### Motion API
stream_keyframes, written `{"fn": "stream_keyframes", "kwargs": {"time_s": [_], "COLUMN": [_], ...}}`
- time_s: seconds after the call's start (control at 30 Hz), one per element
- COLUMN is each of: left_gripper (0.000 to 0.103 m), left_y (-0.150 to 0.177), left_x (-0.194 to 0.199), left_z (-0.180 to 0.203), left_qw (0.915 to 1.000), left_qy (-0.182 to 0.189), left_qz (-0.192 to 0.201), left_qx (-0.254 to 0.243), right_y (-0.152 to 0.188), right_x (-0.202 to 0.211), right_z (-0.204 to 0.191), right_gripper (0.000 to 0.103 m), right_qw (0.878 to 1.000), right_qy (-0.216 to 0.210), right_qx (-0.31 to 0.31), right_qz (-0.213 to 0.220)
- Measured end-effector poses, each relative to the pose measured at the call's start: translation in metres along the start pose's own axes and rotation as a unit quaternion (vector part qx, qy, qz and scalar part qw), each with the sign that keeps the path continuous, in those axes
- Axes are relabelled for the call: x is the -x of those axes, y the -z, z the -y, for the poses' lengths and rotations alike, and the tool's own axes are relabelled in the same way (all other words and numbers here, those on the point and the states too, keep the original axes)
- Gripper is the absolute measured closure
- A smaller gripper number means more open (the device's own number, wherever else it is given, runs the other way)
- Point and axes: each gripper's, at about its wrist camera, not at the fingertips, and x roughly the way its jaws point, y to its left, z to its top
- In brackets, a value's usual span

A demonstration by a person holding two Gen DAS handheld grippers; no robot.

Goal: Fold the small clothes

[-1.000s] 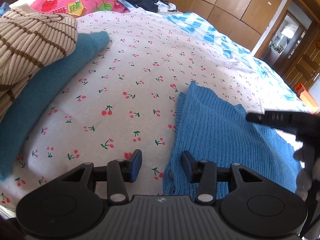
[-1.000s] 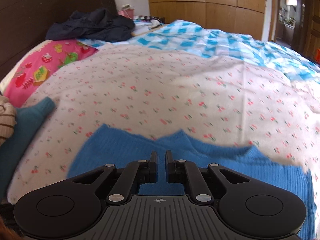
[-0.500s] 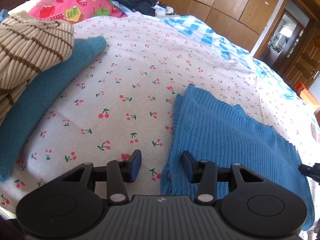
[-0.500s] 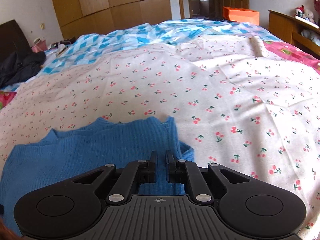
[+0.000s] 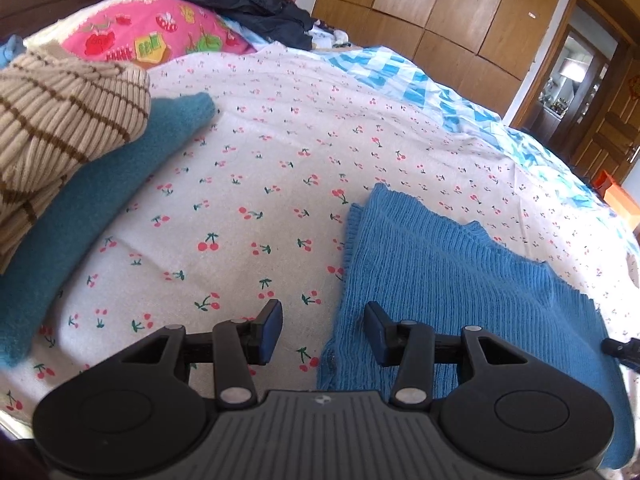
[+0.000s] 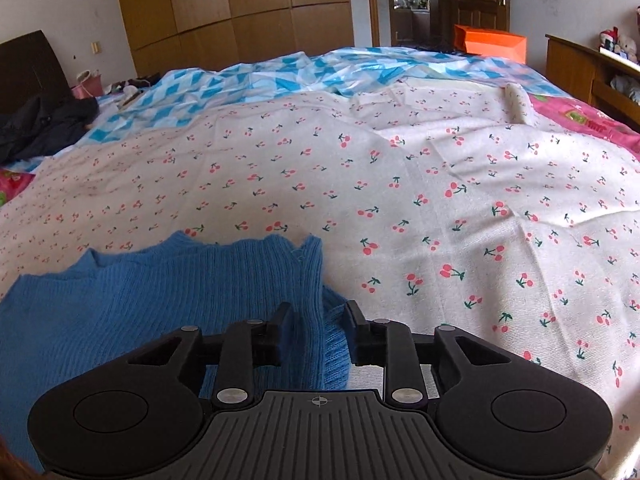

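Blue knit top (image 6: pixel 160 304) flat on cherry sheet (image 6: pixel 440 200); left tongs (image 5: pixel 322 330) released, right tongs (image 6: pixel 318 328) opening astride its edge

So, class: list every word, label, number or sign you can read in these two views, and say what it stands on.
No text can be read.
Pink pillow: its yellow and green patches may carry characters, too blurred to read.
Left claw housing: a small emblem, no letters.
Right claw housing: a crosshair mark only.

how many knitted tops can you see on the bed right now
3. The blue knit top lies flat in front of the grippers. The striped beige sweater is at the far left, on top of the teal sweater. The pile may hide more.
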Motion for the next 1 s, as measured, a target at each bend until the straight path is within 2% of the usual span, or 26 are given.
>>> {"fn": "stream_keyframes", "kwargs": {"time_s": [0.13,0.3,0.43,0.63,0.7,0.73,0.87,0.93,1.0], "left_gripper": [0.054,0.054,0.054,0.054,0.054,0.054,0.053,0.051,0.051], "left_y": [0.002,0.007,0.009,0.01,0.009,0.009,0.008,0.008,0.009], "left_x": [0.004,-0.002,0.002,0.001,0.001,0.001,0.008,0.006,-0.001], "left_z": [0.009,0.019,0.025,0.026,0.024,0.024,0.023,0.025,0.027], "left_qw": [0.9996,0.9988,0.9975,0.9976,0.9979,0.998,0.9978,0.9976,0.9977], "left_qy": [0.001,-0.002,-0.005,-0.001,0.001,0.0,0.008,0.008,0.001], "left_qz": [0.016,0.007,0.017,0.014,0.014,0.016,0.033,0.03,0.012], "left_qx": [-0.023,-0.049,-0.068,-0.068,-0.063,-0.062,-0.057,-0.062,-0.067], "right_y": [0.007,0.006,0.001,-0.006,-0.007,-0.009,-0.016,-0.015,-0.007], "right_x": [0.013,0.01,0.004,-0.019,-0.017,-0.011,0.014,0.006,-0.013], "right_z": [0.01,0.008,0.004,0.004,0.004,0.005,0.023,0.036,0.042], "right_gripper": [0.077,0.077,0.077,0.077,0.095,0.099,0.099,0.099,0.099], "right_qw": [1.0,0.999,0.999,0.999,0.999,0.999,0.997,0.997,0.997], "right_qy": [-0.025,-0.047,-0.044,-0.047,-0.048,-0.05,-0.055,-0.041,-0.029], "right_qx": [-0.006,-0.005,0.005,0.008,0.007,0.004,-0.037,-0.057,-0.066], "right_qz": [0.0,0.005,0.014,-0.024,-0.02,-0.01,0.032,0.015,-0.021]}}
